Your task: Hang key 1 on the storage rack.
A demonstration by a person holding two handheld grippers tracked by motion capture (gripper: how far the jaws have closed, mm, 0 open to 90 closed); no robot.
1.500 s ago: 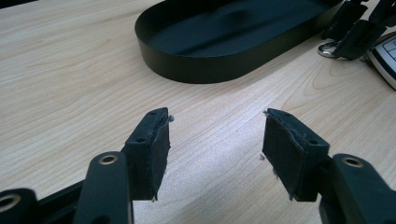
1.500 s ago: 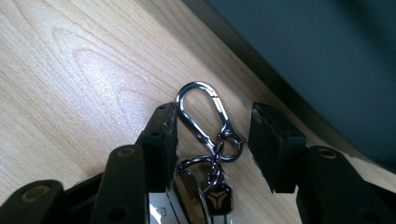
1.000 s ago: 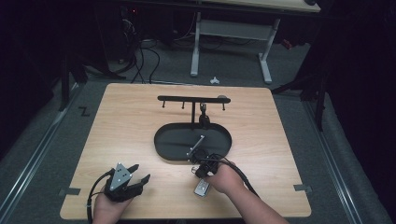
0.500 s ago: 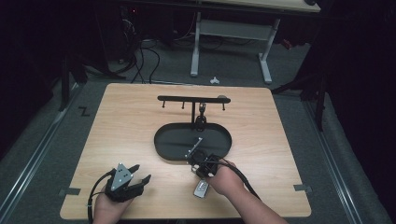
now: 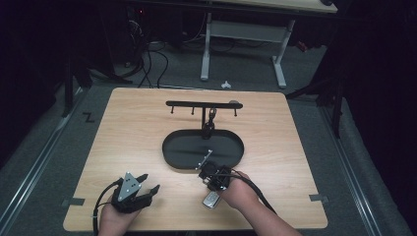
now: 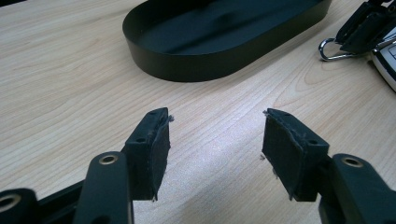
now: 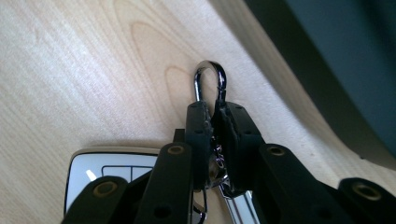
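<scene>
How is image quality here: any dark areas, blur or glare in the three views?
High view: the table is evenly lit while its surroundings fall to near black. Left gripper view: sharp wood grain, a pale sheen between the open jaws, and the black tray interior dark. Right gripper view: the near jaws are soft, bright glints on the metal clip, and the tray wall blurred.

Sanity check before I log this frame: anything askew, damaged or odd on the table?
Nothing much. The pads of the open left gripper are fraying at the edges. The right gripper is shut on a metal clip attached to a key fob on the table, beside the black tray.
</scene>
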